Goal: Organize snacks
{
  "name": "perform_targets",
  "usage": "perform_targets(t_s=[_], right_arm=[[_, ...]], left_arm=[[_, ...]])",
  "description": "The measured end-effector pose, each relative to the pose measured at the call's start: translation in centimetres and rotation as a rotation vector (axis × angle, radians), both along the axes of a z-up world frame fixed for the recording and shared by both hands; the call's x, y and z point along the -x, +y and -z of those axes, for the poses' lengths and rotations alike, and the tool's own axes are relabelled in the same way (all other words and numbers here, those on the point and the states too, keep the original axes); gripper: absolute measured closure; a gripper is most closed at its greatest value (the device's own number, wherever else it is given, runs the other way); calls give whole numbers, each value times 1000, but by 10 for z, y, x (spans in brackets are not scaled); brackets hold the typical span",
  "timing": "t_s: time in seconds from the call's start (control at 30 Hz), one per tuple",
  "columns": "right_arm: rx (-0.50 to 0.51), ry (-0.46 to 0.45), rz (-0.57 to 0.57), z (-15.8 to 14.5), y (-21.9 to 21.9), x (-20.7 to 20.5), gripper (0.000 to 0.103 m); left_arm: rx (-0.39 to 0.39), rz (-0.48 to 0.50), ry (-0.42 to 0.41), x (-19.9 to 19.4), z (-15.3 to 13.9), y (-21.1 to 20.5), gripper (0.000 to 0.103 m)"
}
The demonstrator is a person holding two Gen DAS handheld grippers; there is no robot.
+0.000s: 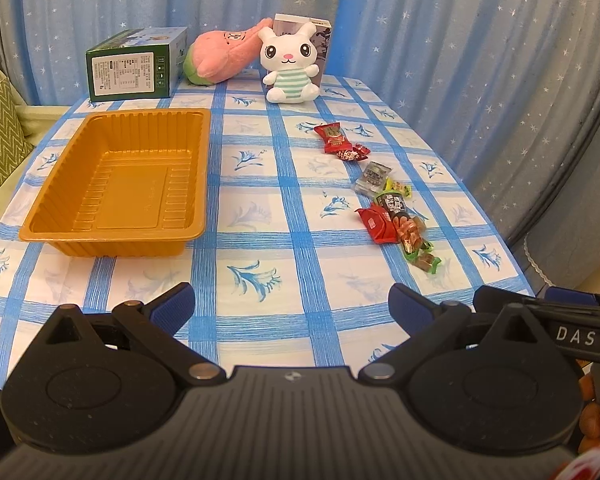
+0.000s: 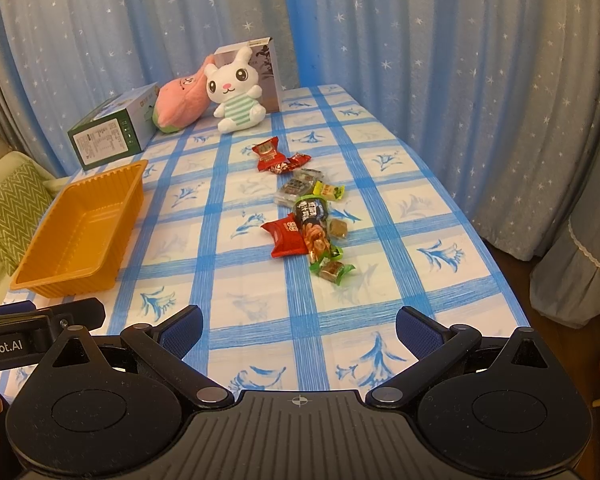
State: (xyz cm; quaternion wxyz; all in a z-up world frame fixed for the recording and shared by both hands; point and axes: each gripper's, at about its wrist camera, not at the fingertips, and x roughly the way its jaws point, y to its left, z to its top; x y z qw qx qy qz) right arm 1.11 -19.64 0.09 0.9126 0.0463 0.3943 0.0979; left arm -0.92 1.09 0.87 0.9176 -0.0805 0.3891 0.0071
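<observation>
Snacks (image 2: 304, 216) scattered in wrappers (red, green); tray (image 2: 40, 276) empty.

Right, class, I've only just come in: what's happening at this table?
Someone holds two grippers over a checked tablecloth, ready to sort snacks. The left hand-held gripper and right hand-held gripper are both open and hold nothing. The orange tray has nothing in it; the wrapped snacks lie scattered to its right.

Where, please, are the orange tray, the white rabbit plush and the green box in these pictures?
orange tray (image 1: 134, 196), left wrist view, on its bare floor.
white rabbit plush (image 1: 290, 76), left wrist view, on its striped belly.
green box (image 2: 106, 142), right wrist view, on its printed end face.
</observation>
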Motion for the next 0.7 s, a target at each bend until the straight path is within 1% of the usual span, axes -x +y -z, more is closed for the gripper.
perform_targets(t_s=[0.7], right_arm=[[-4,5,3,2,-1,-1,1]], left_arm=[[8,0,4,0,1,2,1]])
